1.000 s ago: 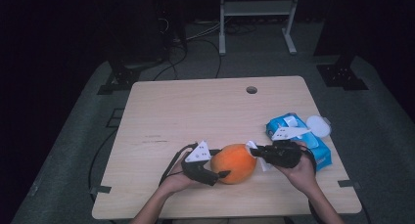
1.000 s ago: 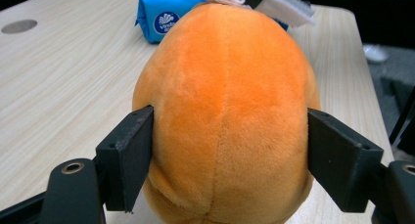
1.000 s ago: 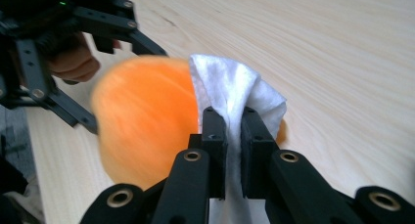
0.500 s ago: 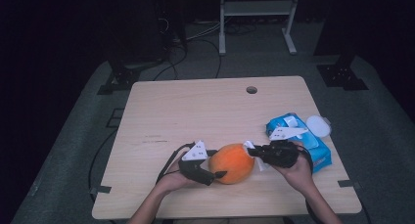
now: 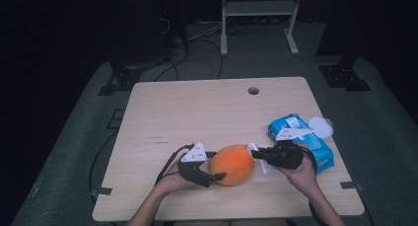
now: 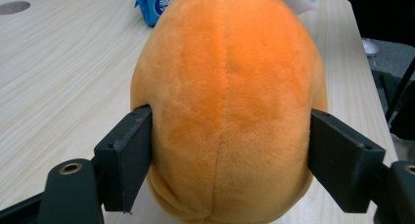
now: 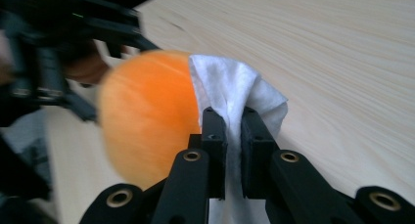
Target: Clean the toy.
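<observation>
While the left gripper (image 5: 213, 175) clamps the orange plush ball (image 5: 231, 164) near the table's (image 5: 197, 112) front edge, the right gripper (image 7: 234, 123) pinches a white wipe (image 7: 235, 89) against it. The wipe should stay flat, strokes light, the ball steady.

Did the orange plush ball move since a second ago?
No. In the high view the orange plush ball sits at the same spot on the table, equally near the blue wipes pack.
</observation>
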`<state>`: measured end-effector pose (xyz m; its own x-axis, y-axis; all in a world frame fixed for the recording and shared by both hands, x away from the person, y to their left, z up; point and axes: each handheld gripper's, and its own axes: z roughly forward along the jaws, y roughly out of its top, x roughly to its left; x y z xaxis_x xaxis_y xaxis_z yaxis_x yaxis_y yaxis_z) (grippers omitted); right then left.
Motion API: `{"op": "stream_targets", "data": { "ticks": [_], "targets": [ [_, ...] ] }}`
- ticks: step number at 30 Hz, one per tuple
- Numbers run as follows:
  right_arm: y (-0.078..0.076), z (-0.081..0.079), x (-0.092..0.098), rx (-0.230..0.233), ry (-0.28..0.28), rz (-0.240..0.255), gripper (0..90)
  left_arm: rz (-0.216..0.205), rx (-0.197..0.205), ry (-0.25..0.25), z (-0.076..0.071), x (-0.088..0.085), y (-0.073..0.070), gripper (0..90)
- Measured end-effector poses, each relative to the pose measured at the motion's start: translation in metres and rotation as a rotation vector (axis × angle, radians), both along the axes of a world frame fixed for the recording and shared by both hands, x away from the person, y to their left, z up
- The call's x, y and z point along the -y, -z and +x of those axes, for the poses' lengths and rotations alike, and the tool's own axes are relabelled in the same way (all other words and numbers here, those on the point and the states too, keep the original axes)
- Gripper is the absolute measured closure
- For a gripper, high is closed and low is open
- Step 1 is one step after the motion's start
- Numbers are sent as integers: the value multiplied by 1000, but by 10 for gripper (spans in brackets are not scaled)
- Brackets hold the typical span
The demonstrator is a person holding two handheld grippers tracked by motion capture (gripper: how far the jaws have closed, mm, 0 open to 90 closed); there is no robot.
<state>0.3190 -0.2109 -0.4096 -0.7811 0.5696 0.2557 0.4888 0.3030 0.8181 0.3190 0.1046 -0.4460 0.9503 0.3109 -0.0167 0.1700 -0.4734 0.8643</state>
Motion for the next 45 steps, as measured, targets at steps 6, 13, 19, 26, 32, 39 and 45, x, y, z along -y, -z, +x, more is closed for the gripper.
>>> {"op": "stream_targets", "data": {
  "ticks": [6,13,19,26,32,39,45],
  "targets": [
    [9,7,4,-33,10,-10,819,0,-11,-2,1,-1,0,222],
    [8,8,6,-39,30,-17,820,16,21,14,-3,4,-2,223],
    [-4,5,2,4,17,6,819,24,48,25,-7,11,-5,221],
    [-5,2,-1,30,30,-37,820,17,52,17,-8,18,-7,218],
    [-17,-10,-25,87,-47,-47,819,10,47,6,-8,18,-7,220],
    [-11,-2,-9,58,18,-44,820,-69,26,-15,-7,22,-11,264],
    [-26,-15,-31,123,-41,-51,820,-73,66,-29,-12,33,-14,284]
  ]
}}
